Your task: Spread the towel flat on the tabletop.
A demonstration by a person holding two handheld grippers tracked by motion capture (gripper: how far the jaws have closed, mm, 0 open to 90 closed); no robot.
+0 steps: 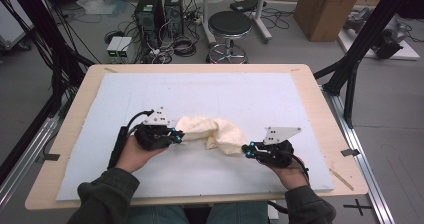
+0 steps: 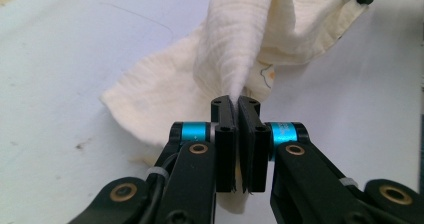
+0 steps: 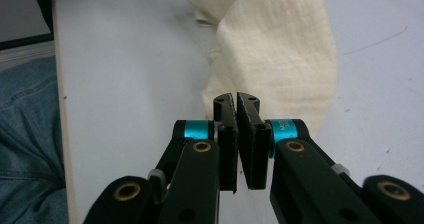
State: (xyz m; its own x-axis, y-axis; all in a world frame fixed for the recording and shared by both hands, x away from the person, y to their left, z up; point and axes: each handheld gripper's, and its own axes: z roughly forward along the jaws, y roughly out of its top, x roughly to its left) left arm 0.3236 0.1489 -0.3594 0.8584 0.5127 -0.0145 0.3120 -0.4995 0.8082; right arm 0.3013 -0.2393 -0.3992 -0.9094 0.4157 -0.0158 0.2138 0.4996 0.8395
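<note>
- Nearest the person, the right gripper sits toward the front right of the white mat that covers the table. Its jaws are pressed together on one end of the cream cloth; in the right gripper view the fabric rises straight out of the closed tips.
- A little farther back and to the left, the left gripper is likewise clamped tight on the other end of the cloth, a thin pinched fold running up from between the jaws in the left gripper view.
- Between the two, the cloth lies bunched and slack, its long axis running left to right across the mat, from one gripper to the other, sagging onto the surface in the middle.
- Both ends are already held and each hand is at its own end, so the coming move most likely turns on drawing the grippers apart along that same axis to pull the slack out; any spreading depends on how the middle folds release.
- Beyond the mat is bare table edge, then a stool on the floor.
</note>
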